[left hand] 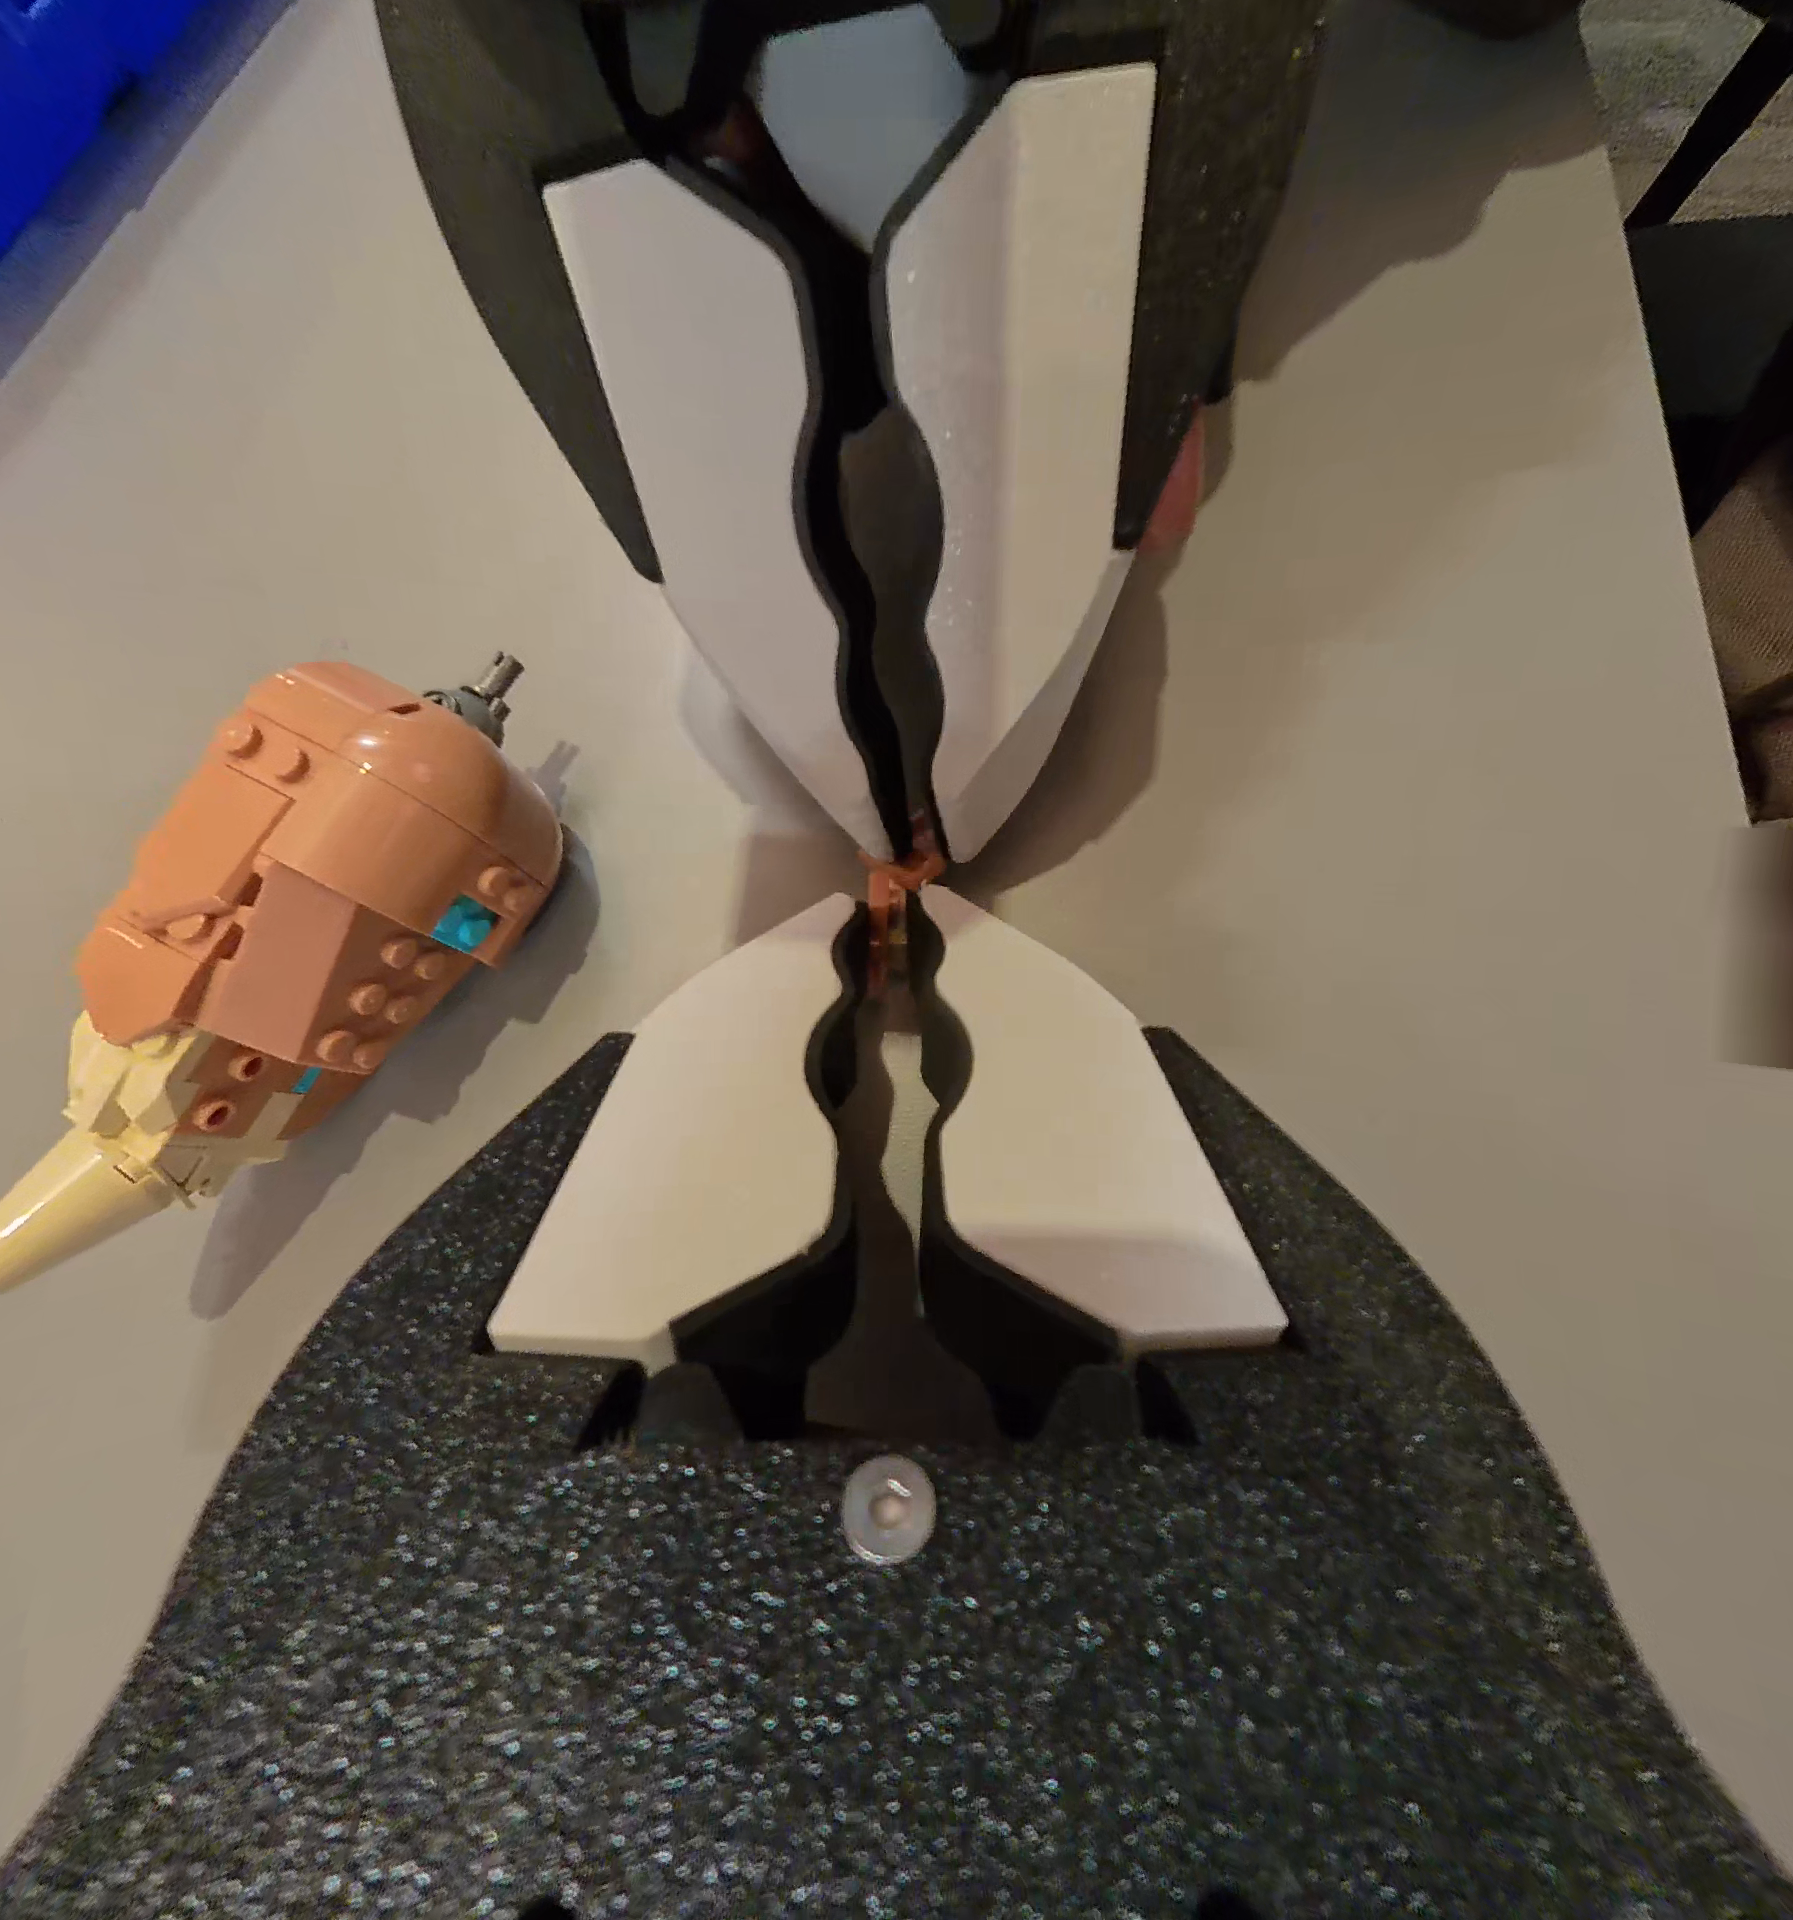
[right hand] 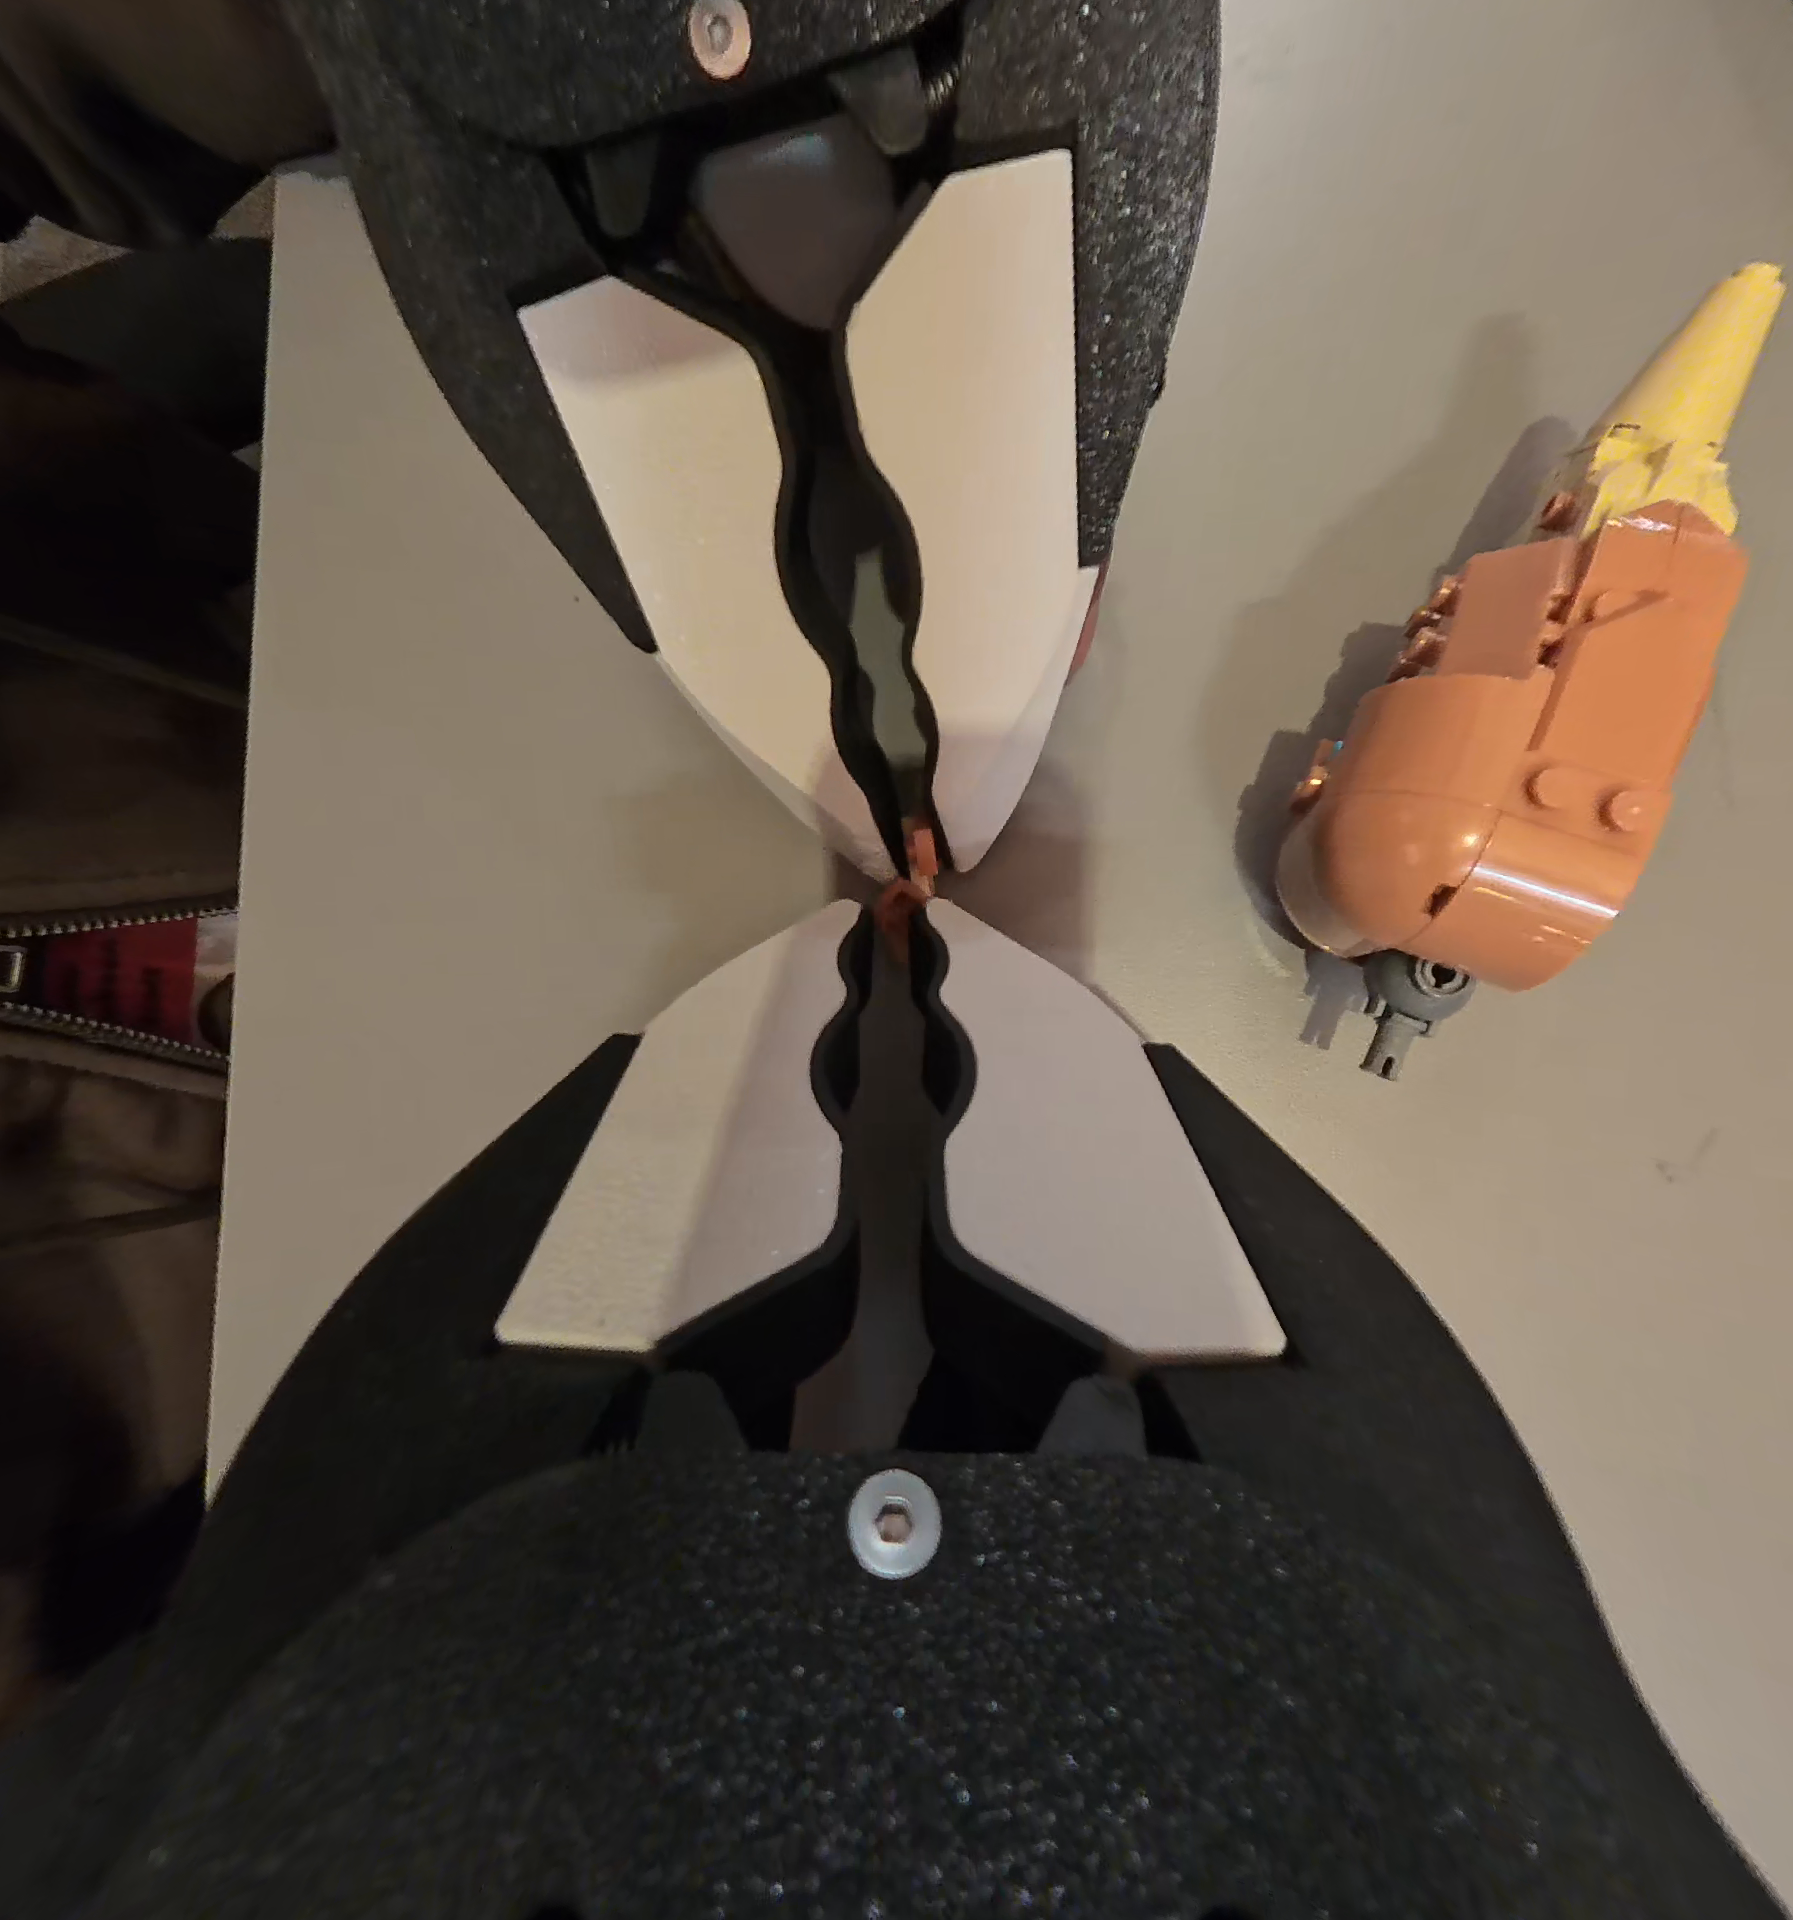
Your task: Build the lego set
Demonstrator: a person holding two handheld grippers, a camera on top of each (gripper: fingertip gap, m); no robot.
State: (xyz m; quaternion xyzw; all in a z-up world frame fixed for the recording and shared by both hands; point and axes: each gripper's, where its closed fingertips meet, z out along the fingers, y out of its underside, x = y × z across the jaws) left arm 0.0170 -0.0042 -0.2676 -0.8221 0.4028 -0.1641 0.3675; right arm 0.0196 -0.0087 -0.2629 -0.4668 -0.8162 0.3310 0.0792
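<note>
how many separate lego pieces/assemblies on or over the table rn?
2, possibly 3. The big brown-and-tan assembly lies on the table. A small brown part is pinched tip to tip between left gripper and right gripper; it may be two pieces.

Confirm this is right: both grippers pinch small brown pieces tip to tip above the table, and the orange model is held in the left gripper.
Not quite. The orange model is not held: it lies free on the table, beside the left gripper, as the left wrist view shows. The rest stands: both grippers, the right gripper too, pinch small brown pieces tip to tip above the table.
</note>
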